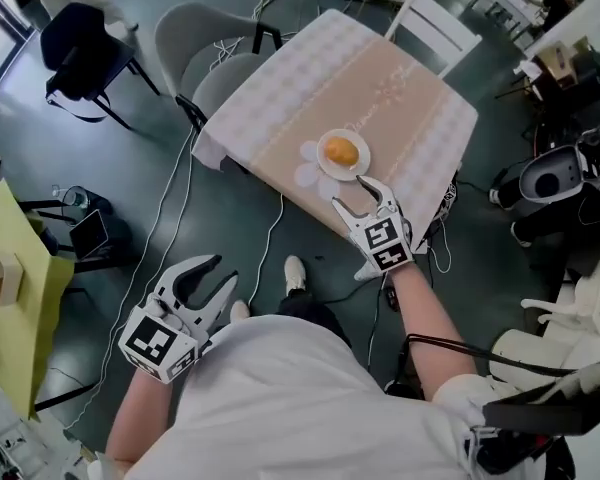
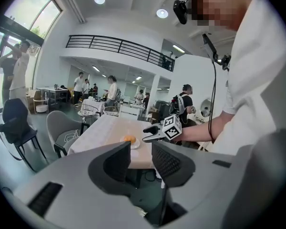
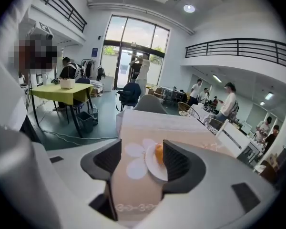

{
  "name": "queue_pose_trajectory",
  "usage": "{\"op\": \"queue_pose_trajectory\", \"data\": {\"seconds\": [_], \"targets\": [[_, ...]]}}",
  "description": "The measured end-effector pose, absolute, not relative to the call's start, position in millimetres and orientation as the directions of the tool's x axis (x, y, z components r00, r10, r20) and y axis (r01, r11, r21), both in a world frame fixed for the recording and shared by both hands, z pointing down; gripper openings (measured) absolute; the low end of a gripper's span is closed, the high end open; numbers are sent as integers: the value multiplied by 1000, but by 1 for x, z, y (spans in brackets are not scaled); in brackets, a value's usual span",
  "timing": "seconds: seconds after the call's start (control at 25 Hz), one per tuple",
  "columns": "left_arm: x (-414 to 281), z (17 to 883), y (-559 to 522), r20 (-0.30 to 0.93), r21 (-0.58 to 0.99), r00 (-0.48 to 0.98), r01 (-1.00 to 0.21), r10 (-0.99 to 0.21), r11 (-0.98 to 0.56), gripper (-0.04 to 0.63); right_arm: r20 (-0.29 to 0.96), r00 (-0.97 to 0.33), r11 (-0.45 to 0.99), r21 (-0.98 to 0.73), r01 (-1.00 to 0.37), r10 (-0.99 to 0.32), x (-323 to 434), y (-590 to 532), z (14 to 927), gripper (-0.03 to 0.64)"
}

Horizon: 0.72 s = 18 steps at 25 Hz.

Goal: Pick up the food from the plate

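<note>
Orange and roundish, with no clear long axis, the food (image 1: 342,152) sits on a white plate (image 1: 325,169) by the table (image 1: 310,78) edge. The right gripper (image 1: 350,190), jaws apart and empty, hovers just beside the plate. The left gripper (image 1: 227,269), jaws also spread and empty, hangs well apart from it.

Right gripper view — plate (image 3: 155,167) and orange food (image 3: 158,152) partly hidden behind one jaw; food's kind indistinct
</note>
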<state>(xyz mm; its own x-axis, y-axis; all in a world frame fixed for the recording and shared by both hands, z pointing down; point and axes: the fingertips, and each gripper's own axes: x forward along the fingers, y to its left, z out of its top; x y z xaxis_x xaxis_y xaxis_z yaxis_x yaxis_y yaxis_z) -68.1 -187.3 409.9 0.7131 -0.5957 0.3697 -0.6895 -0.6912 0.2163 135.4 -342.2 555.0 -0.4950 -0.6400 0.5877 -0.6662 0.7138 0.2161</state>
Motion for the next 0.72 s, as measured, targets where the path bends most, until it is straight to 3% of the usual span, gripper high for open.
{"op": "queue_pose_trajectory", "data": {"seconds": [0.36,0.72], "targets": [[-61,411,-231,414,212,586,-806,-696,-553,133,683,-508,786,160,-598,-525,151,-443,625,347],[-53,419,-248,457,212,520,-852,-722,-479,133,745,-476,844,217,-491,-468,146,-476,670,355]]}}
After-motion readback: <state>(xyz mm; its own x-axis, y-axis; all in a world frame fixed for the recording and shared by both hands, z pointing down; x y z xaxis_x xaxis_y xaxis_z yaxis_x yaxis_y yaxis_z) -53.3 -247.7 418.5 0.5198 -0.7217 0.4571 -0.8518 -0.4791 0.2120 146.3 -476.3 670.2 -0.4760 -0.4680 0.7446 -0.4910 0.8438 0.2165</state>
